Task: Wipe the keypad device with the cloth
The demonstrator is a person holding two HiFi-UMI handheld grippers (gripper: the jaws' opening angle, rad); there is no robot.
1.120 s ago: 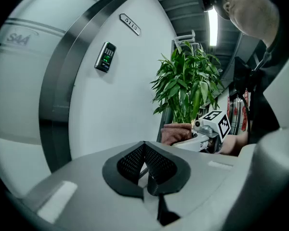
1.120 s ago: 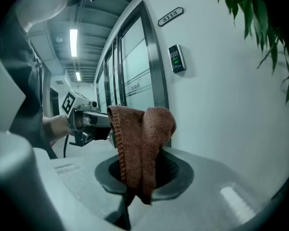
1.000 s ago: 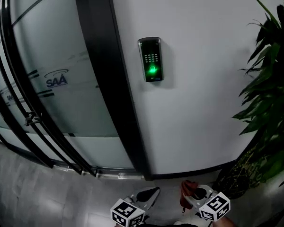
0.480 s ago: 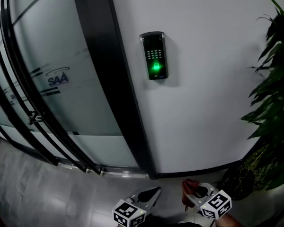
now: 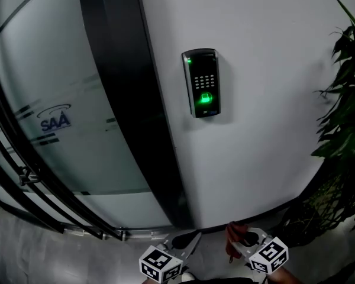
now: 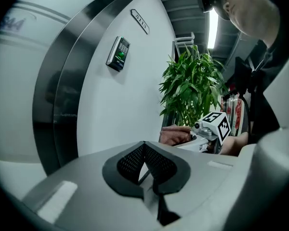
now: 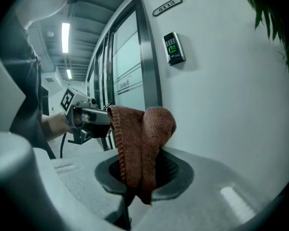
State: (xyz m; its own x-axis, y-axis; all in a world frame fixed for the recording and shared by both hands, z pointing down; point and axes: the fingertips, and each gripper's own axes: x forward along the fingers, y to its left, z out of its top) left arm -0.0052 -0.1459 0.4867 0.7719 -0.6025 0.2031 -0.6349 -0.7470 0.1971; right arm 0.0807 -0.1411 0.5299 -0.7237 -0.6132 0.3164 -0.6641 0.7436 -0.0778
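Over the last second the whole head view closed in on the white wall point(image 5: 272, 135). The glass door point(image 5: 47, 117) and its dark frame point(image 5: 121, 99) swelled on the left, while the plant point(image 5: 346, 117) slid out to the right edge. The keypad device point(image 5: 202, 83) grew larger and settled a little lower and further right in frame, its green light on and its face unobstructed. I read that as an approach, not as wiping. Both tools stayed low at the bottom of that view, well apart from the device, so I judged contact had not yet been made. The right gripper point(image 5: 245, 242) was clamped on the brown cloth point(image 7: 142, 143), which stood up folded out of the jaws with a rounded end above the tips. From its own view the keypad sat high on the wall, well above and beyond the cloth. The left gripper point(image 6: 144, 150) had its pads drawn together at the tips with nothing between them, and I expected it to play no part. To my mind the right tool would next have to lift the cloth's folded end up to the keypad face.
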